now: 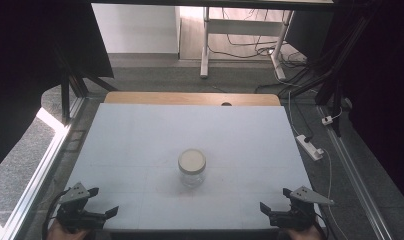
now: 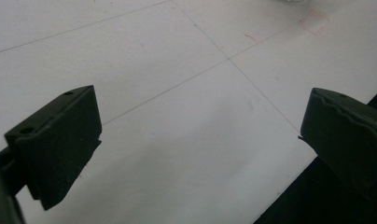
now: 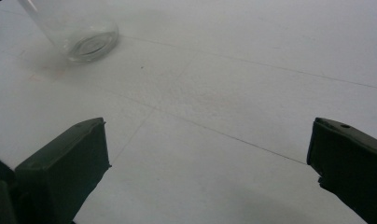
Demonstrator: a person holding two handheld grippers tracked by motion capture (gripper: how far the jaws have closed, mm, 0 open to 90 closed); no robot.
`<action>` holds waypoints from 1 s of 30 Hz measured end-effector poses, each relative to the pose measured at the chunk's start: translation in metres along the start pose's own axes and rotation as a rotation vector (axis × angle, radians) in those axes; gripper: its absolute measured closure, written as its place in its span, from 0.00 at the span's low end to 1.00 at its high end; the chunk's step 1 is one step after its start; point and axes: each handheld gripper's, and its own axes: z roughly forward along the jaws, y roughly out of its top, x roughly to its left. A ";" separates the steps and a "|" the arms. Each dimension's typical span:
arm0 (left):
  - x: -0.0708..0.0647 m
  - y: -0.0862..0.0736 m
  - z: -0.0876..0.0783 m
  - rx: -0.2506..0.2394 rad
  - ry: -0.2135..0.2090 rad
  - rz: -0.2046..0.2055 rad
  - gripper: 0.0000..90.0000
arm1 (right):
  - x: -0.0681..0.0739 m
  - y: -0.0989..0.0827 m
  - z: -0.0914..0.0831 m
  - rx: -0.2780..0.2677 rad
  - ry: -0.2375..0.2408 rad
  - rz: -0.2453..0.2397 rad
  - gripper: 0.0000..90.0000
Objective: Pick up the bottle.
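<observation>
A clear glass jar (image 1: 192, 169) with a pale beige lid stands upright near the middle of the white table top (image 1: 140, 135). Its glass base (image 3: 86, 32) appears at the upper left of the right gripper view. My left gripper (image 1: 103, 202) rests at the front left corner of the table, jaws wide apart over bare surface (image 2: 200, 140). At the front right corner sits my right gripper (image 1: 276, 199), also open with nothing between its jaws (image 3: 207, 163). Both grippers are well short of the jar.
A wooden strip (image 1: 190, 98) with a small hole edges the table's far side. A white power strip (image 1: 310, 147) and cables lie on the floor to the right. A metal rail (image 1: 45, 160) runs along the left. A white desk frame (image 1: 240, 30) stands beyond.
</observation>
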 end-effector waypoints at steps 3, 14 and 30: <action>0.000 0.000 0.000 0.001 -0.006 0.007 0.00 | 0.001 0.000 0.000 0.011 0.024 -0.016 0.00; 0.001 0.000 0.000 -0.001 -0.014 -0.005 0.00 | 0.003 0.001 0.002 0.047 0.047 -0.049 0.02; -0.002 0.001 0.000 0.011 0.012 0.011 0.00 | 0.001 0.001 0.004 0.058 0.050 -0.025 0.00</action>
